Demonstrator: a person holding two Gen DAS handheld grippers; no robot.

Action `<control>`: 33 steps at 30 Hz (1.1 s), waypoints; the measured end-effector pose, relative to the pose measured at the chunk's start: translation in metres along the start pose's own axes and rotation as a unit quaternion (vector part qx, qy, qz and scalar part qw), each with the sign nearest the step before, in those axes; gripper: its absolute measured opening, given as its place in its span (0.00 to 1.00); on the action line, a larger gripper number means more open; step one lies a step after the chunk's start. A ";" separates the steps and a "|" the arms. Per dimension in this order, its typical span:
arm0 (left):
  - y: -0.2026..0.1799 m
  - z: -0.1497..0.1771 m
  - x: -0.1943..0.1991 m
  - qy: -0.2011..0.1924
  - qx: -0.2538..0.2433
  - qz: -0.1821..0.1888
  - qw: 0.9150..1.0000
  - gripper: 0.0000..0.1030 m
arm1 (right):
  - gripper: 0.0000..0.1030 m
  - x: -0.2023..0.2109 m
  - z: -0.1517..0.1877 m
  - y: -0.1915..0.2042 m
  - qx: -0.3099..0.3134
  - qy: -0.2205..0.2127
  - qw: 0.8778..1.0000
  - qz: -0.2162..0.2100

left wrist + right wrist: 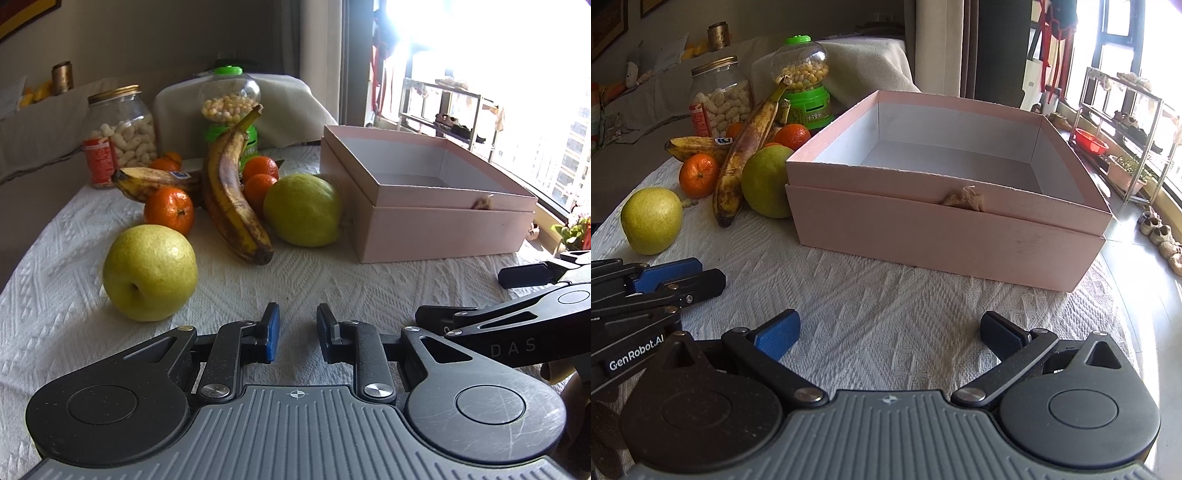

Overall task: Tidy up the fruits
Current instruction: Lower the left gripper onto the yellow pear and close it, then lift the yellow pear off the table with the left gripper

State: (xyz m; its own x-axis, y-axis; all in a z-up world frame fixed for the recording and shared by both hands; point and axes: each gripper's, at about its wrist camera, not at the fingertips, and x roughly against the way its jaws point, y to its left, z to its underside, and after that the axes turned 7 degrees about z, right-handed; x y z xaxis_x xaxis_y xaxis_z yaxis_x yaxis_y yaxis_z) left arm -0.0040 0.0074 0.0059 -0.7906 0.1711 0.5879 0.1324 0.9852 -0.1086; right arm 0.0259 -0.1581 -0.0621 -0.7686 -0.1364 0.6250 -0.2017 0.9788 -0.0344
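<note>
Starting from scratch: your pink box (945, 236) ahead of the right gripper (888, 332) sits empty. Both bananas (231, 192), both pears (149, 271) and the tangerines (168, 209) wait ahead-left of your left gripper (297, 328). Left jaws narrowed on nothing, right spread wide.

Sunlit room with a cloth-covered table by a window

A white woven cloth (886, 295) covers the table (55, 258); behind it a plain grey-beige wall (147, 33) carries the corner of a dark frame (22, 18). A pale sheet drapes over a chair back (864, 62) at the table's far side, and another covers a low ledge (37, 122) bearing a brass-coloured tin (62, 75). Hard daylight pours through the window (498, 55), bleaching the view to towers outside. A curtain (955, 44) hangs by a dark post. A metal rack (1123, 122) stands on the sill with a red bowl (1090, 141) and small potted plants (1126, 170).
</note>
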 end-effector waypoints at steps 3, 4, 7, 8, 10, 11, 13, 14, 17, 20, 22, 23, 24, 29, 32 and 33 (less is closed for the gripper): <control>0.011 -0.006 0.018 -0.014 0.015 0.031 0.999 0.25 | 1.00 0.002 0.003 -0.002 0.000 -0.007 1.000 -0.006; 0.015 -0.008 0.025 -0.022 0.018 0.035 0.999 0.25 | 1.00 0.003 0.004 -0.002 0.000 -0.007 1.000 -0.006; 0.039 -0.017 0.046 -0.049 0.047 0.015 0.998 0.25 | 1.00 0.002 0.004 -0.001 0.000 -0.008 1.000 -0.004; 0.048 -0.020 0.052 -0.060 0.061 0.006 0.996 0.24 | 1.00 0.002 0.004 -0.001 0.000 -0.008 1.000 -0.003; 0.066 -0.025 0.058 -0.072 0.089 -0.010 0.993 0.24 | 1.00 0.002 0.004 -0.001 -0.001 -0.008 1.000 -0.002; 0.074 -0.027 0.058 -0.073 0.100 -0.015 0.992 0.24 | 1.00 0.002 0.004 -0.001 -0.001 -0.008 1.000 -0.002; 0.086 -0.030 0.056 -0.068 0.115 -0.022 0.991 0.24 | 1.00 0.002 0.004 -0.001 -0.001 -0.008 1.000 -0.002; 0.092 -0.031 0.055 -0.065 0.124 -0.022 0.990 0.24 | 1.00 0.003 0.004 -0.001 -0.001 -0.008 1.000 -0.002; 0.097 -0.039 0.049 -0.060 0.123 0.001 0.991 0.24 | 1.00 0.003 0.004 -0.001 -0.001 -0.008 1.000 -0.002; 0.095 -0.056 0.035 -0.061 0.086 0.004 0.994 0.24 | 1.00 0.003 0.004 -0.002 -0.002 -0.008 1.000 0.000; 0.098 -0.065 0.019 -0.040 0.080 -0.003 0.996 0.24 | 1.00 0.003 0.004 -0.002 -0.002 -0.008 1.000 0.000; 0.100 -0.067 0.012 -0.024 0.082 -0.005 0.996 0.24 | 1.00 0.004 0.004 -0.001 -0.002 -0.008 1.000 0.000; 0.102 -0.067 0.008 -0.010 0.081 -0.006 0.997 0.24 | 1.00 0.004 0.004 -0.001 -0.002 -0.008 1.000 0.001; 0.100 -0.050 0.025 -0.015 0.037 -0.015 0.999 0.32 | 1.00 0.004 0.004 -0.001 -0.003 -0.008 1.000 0.001; 0.102 -0.040 0.046 -0.022 0.037 -0.004 0.999 0.33 | 1.00 0.004 0.004 -0.001 -0.003 -0.009 1.000 0.001; 0.102 -0.037 0.051 -0.022 0.037 0.000 0.999 0.34 | 1.00 0.004 0.004 -0.001 -0.003 -0.009 1.000 0.001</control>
State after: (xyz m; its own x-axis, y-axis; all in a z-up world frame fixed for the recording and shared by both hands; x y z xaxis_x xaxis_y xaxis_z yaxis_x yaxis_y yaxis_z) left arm -0.0090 0.1167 0.0545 -0.8160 0.1697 0.5526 0.0901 0.9816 -0.1684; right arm 0.0203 -0.1608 -0.0626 -0.7793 -0.1367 0.6116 -0.1963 0.9801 -0.0310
